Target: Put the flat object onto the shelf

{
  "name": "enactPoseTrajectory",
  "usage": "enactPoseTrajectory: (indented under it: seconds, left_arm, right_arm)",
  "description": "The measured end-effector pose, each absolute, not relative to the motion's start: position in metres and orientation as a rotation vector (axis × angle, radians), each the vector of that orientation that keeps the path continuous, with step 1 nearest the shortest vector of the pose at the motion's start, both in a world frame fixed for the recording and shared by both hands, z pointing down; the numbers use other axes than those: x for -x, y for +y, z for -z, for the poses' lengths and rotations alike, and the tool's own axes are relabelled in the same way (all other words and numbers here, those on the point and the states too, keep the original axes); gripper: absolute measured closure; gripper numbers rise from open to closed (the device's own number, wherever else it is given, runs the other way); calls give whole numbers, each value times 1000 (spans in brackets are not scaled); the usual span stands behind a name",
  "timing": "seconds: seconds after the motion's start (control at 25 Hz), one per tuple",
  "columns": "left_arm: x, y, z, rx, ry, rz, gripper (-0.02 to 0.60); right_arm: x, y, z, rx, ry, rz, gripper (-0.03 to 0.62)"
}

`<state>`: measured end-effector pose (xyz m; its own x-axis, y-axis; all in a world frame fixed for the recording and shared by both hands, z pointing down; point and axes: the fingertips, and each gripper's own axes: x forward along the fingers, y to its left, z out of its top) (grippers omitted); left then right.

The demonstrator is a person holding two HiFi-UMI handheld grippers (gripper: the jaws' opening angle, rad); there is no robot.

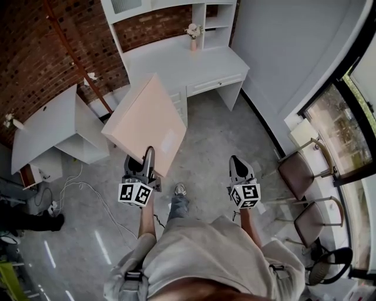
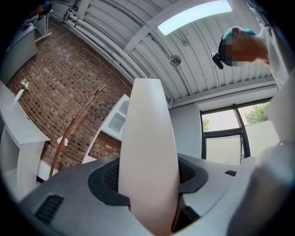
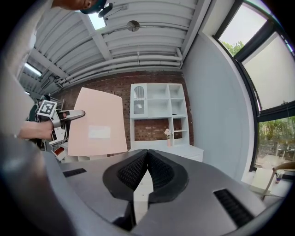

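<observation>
Right in front of me, my left tongs (image 1: 149, 154) are clamped on the near edge of the flat pink board (image 1: 147, 120), both pads pressed against its faces, and the board is up in the air, tilted, its far corner pointing ahead over the floor (image 1: 217, 132). My right tongs (image 1: 235, 160) are alongside, apart from the board, pinched together with nothing between them. Two chairs (image 1: 296, 170) sit by the window on my right. Ahead stands the white counter (image 1: 176, 62) with a vase of flowers (image 1: 193, 36) on it, and above it the shelf (image 1: 217, 16), backed by the brick wall (image 1: 35, 53).
</observation>
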<state>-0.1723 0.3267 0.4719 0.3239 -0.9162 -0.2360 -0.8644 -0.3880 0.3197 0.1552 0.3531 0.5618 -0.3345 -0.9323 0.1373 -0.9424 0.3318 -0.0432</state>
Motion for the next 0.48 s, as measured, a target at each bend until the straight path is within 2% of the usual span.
enactPoseTrajectory:
  seconds: [0.48]
  left_arm:
    - [203,184,-466,-2464,-1628,567,313]
  right_arm:
    - [-112,209,-549,-1755,-2481,-157,565]
